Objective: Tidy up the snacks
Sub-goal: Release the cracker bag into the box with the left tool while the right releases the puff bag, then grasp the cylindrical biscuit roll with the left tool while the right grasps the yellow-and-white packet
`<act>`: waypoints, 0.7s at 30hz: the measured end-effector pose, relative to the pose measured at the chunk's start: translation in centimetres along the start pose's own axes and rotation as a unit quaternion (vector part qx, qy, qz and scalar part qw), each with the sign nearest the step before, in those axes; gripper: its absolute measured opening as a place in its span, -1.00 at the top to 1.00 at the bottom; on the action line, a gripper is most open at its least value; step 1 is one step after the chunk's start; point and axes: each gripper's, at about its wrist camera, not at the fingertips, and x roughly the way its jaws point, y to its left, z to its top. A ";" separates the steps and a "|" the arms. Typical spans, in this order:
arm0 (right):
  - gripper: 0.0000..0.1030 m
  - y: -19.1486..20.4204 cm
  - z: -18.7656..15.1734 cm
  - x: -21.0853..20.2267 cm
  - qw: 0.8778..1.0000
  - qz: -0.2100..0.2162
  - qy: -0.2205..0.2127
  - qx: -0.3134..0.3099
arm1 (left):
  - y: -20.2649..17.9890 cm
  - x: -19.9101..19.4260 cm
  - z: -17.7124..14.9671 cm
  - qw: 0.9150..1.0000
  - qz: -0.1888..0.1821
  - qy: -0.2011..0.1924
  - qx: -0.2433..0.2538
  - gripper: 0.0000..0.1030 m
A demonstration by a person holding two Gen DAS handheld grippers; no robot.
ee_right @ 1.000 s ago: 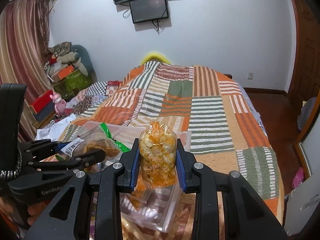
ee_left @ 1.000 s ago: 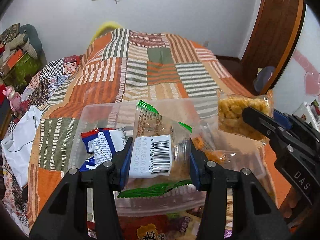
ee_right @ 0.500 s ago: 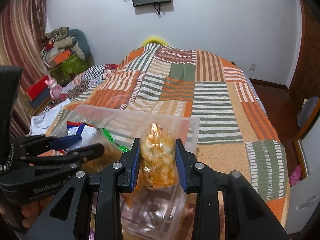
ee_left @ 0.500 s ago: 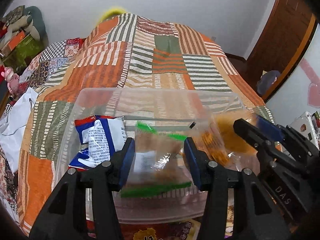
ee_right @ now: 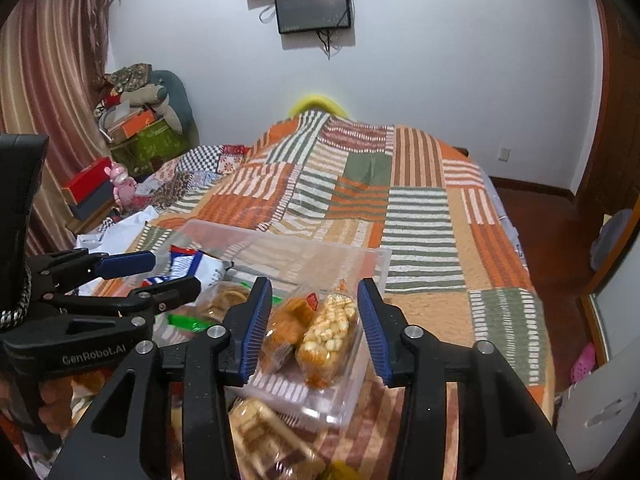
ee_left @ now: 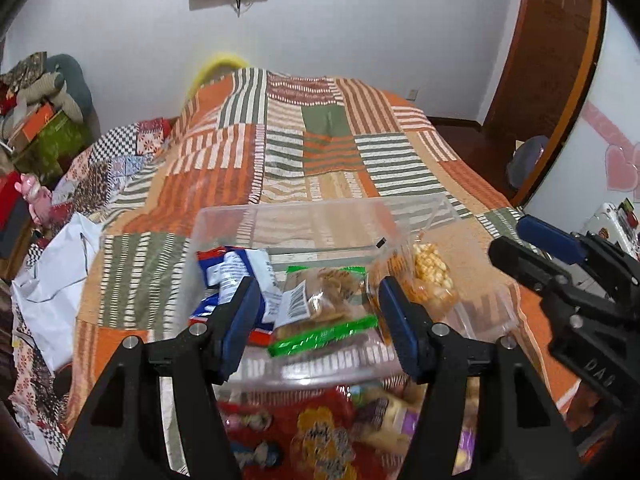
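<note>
Inside the clear bin (ee_left: pixel 320 220) on the bed (ee_left: pixel 340 152), only the left view shows the green-edged packet (ee_left: pixel 320 312)'s barcode; the right view shows the popcorn bag (ee_right: pixel 328 328). Both grippers' fingers are spreading, neither the left gripper (ee_left: pixel 316 316) nor the right gripper (ee_right: pixel 312 328) pinching anything.

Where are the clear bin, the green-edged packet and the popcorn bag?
clear bin (ee_left: pixel 320 210): left wrist view, far rim.
green-edged packet (ee_left: pixel 324 334): left wrist view, green bottom seal.
popcorn bag (ee_right: pixel 330 326): right wrist view, middle of the bag, between the opening claw pads.
</note>
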 end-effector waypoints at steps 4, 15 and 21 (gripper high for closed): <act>0.18 0.3 -0.6 -2.2 1.000 0.000 -0.013 -0.009 | 0.4 -2.5 -1.0 1.000 -0.005 -0.009 0.011 -0.22; 0.02 0.9 -3.8 -5.7 0.999 -0.028 -0.027 -0.028 | 2.6 -9.1 -6.1 0.997 -0.006 -0.042 0.057 -0.30; 0.01 0.4 -6.2 -5.7 0.999 -0.030 -0.001 -0.014 | 5.2 -9.7 -9.6 0.999 0.000 -0.030 0.033 -0.30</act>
